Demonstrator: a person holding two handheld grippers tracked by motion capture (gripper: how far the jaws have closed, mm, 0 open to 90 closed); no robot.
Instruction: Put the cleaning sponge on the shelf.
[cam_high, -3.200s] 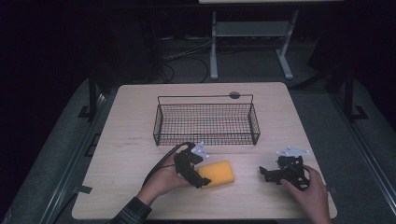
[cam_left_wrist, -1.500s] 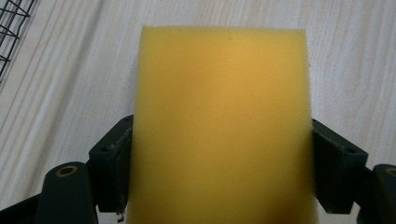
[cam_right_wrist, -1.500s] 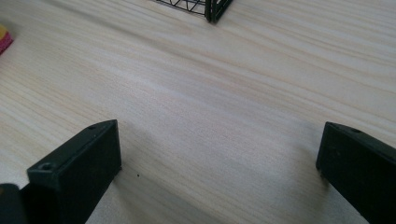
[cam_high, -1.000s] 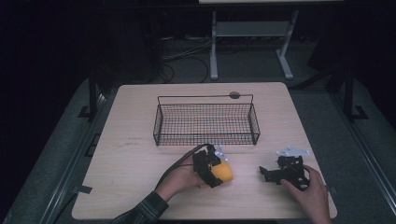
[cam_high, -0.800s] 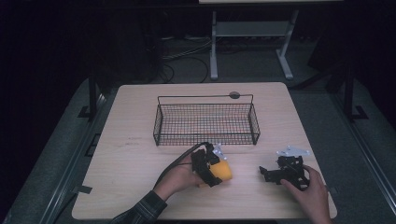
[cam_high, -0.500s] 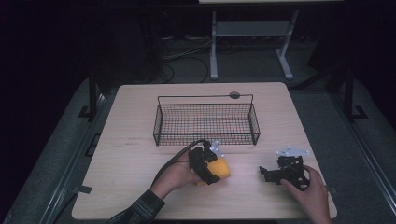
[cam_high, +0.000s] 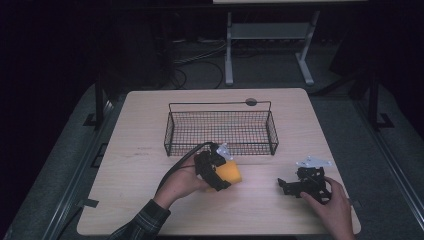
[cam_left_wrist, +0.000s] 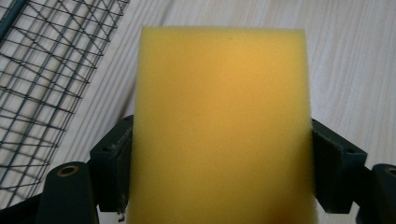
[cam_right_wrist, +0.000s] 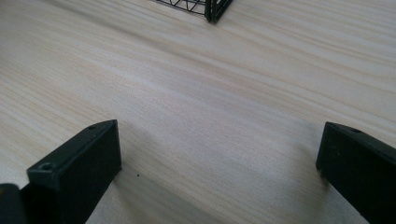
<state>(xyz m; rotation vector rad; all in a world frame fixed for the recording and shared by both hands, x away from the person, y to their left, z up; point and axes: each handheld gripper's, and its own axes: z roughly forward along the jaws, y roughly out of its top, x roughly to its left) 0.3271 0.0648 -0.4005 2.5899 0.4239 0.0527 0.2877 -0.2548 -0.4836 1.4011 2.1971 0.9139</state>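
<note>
The left tool (cam_high: 218, 172) is pinching the yellow rectangular foam sponge (cam_left_wrist: 219, 126), risking snagging the black wire mesh basket (cam_high: 220, 127) rim at twelve o'clock, while the right tool (cam_high: 300, 184) is resting spread.

Sponges: one yellow sponge (cam_high: 229, 173)
Wire baskets: one (cam_high: 220, 128)
Grippers: two, left (cam_high: 216, 170) and right (cam_high: 291, 187)
Small dark discs: one (cam_high: 251, 101), seemingly

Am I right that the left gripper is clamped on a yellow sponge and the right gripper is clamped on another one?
Not quite. The left gripper is clamped on the yellow sponge, but the right gripper holds nothing: the right gripper view shows its jaws standing wide apart over bare table. In the high view it rests on the table, right of the sponge.
</note>
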